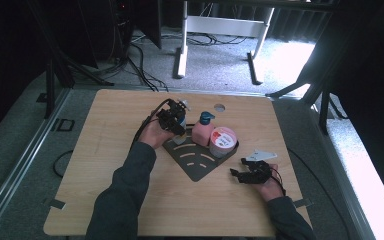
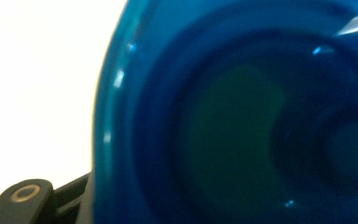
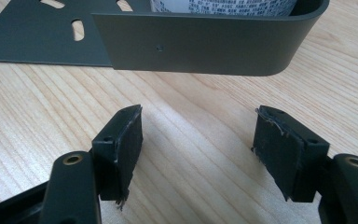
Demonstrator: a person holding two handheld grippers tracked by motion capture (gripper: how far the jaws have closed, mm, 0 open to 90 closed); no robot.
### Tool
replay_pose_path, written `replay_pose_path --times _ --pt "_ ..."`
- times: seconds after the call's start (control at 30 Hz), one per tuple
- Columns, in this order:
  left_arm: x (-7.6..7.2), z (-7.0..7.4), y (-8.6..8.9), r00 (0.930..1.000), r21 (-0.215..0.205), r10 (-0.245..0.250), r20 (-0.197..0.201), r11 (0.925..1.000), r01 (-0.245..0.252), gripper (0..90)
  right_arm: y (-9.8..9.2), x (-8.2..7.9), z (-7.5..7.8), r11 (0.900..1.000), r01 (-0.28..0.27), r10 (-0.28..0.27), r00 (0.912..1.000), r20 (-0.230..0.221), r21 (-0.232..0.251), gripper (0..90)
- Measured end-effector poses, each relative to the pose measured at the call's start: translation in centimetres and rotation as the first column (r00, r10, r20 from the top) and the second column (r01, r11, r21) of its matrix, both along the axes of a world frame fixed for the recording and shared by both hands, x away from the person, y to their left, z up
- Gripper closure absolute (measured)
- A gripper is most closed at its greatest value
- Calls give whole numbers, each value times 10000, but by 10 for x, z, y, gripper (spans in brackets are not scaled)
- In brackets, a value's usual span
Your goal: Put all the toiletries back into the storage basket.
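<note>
High view, dark corner rack [image 1: 196,167] mid-table holding pink pump bottle [image 1: 202,131] and white tub [image 1: 223,141], left gripper [image 1: 172,119] clamped on a blue bottle [image 1: 180,119] at the rack's left end, left gripper view, blue bottle [image 2: 242,121] close and blurred, right gripper view, right gripper [image 3: 198,154] spread, empty, just before the rack's wall [image 3: 205,44], tub's printed label [image 3: 223,6] above.

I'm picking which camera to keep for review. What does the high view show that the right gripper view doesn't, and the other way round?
The high view alone takes in the left gripper at a blue-topped container, the pink pump bottle and the tub's pink lid.

The right gripper view alone gives its worn black pads close up, standing apart over bare wood, and the print on the tub's side.

Both show the wooden table and the dark corner tray.
</note>
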State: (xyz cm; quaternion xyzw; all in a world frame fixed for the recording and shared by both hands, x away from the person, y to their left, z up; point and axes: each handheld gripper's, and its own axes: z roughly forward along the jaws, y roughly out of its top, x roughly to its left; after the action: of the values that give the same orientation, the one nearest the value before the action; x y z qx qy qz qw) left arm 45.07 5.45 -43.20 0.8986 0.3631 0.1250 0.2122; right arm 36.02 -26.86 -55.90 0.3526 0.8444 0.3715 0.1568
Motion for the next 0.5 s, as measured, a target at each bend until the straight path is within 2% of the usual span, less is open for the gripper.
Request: replay_pose_path --times 0.5 --pt "6 -4 -5 10000 -105 58 64 9999 -58 553 0 0 0 10000 -7 7 10000 -1 -3 324"
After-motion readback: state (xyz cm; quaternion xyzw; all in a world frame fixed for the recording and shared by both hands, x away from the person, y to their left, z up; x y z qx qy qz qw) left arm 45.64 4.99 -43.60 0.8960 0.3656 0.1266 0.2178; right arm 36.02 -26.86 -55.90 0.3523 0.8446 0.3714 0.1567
